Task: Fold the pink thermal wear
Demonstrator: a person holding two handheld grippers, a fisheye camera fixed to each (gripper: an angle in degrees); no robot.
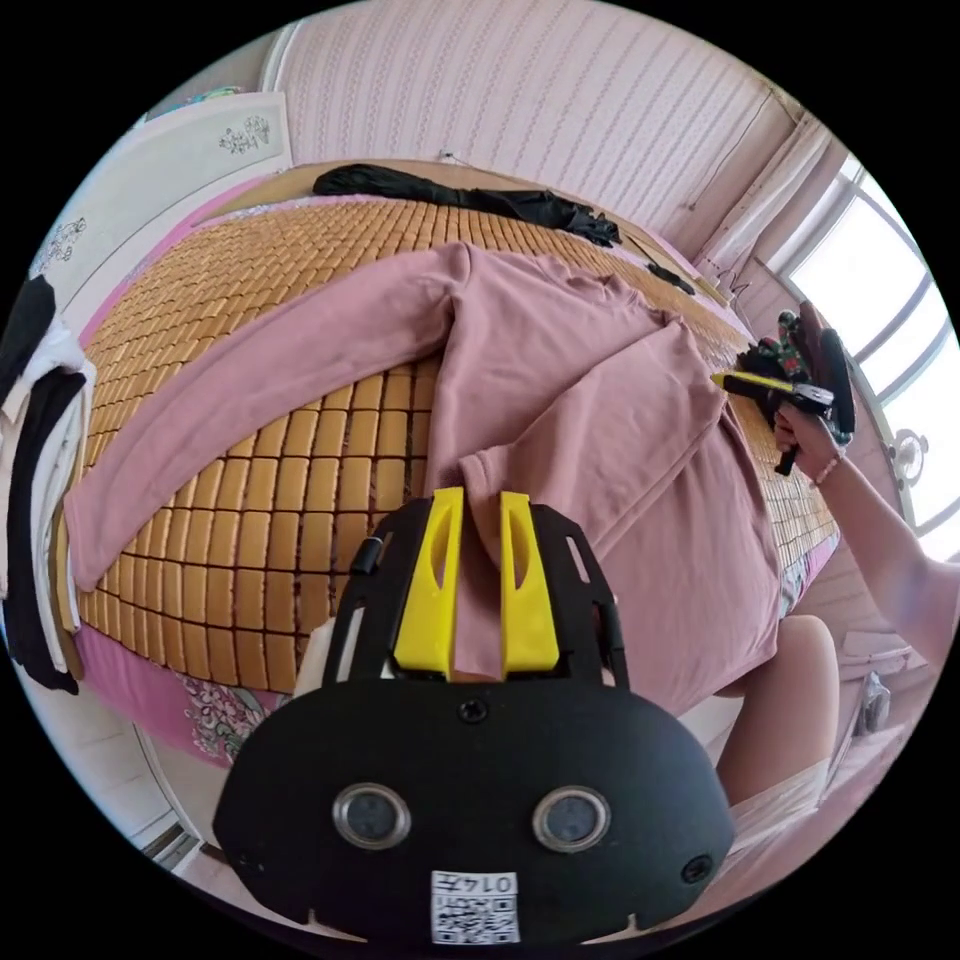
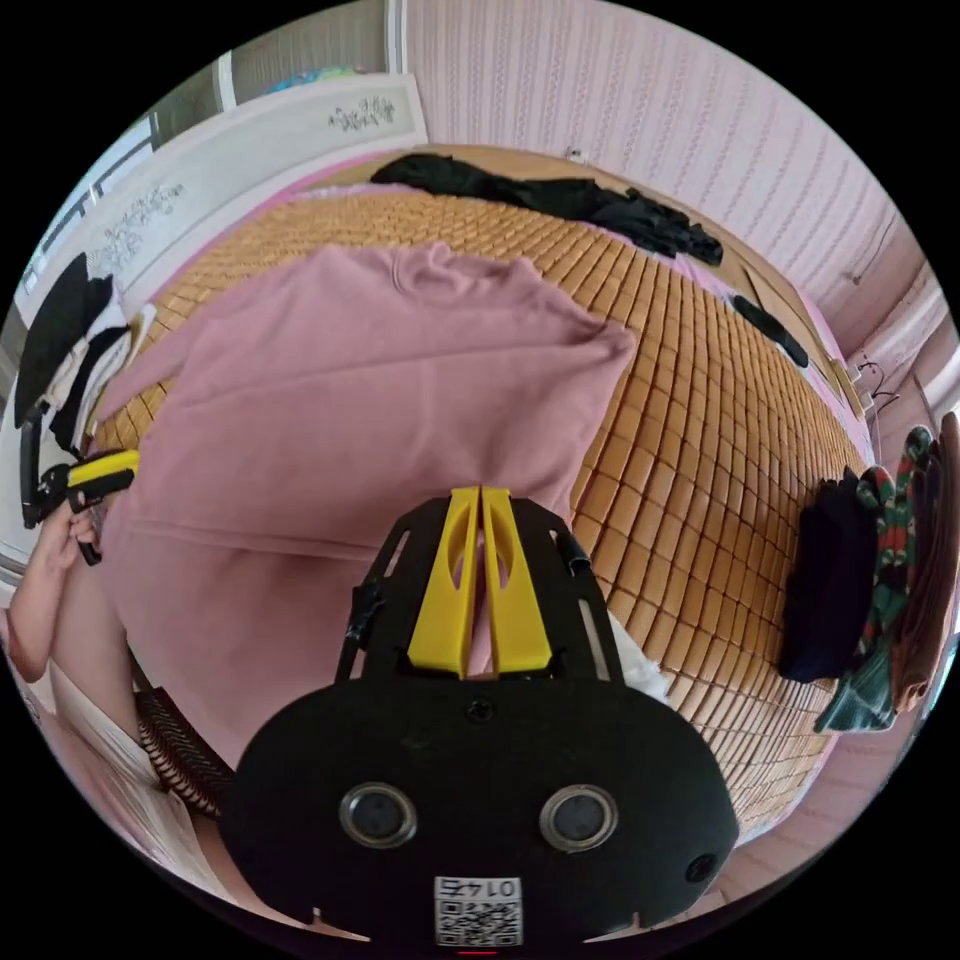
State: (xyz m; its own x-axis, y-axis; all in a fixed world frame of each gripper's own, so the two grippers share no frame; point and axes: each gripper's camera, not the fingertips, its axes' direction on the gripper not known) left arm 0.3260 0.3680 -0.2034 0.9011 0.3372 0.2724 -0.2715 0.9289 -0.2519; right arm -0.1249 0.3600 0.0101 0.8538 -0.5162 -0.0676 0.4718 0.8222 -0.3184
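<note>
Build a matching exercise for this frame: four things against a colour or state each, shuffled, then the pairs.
Things:
1. pink thermal top
2. left claw
3. bamboo mat
4. black garment

States:
A. lies at the bed's far edge
B. tan tiles covering the bed
C. shut on pink fabric
D. spread out, one sleeve stretched flat

Pairs: 1-D, 2-C, 3-B, 4-A

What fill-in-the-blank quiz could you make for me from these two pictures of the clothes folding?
1. The pink thermal wear lies spread on a bed covered by a ____ mat.
2. The left gripper has its yellow jaws closed on a fold of ____ cloth.
3. Along the far edge of the bed lies a ____ garment.

Missing words: bamboo; pink; black
</note>
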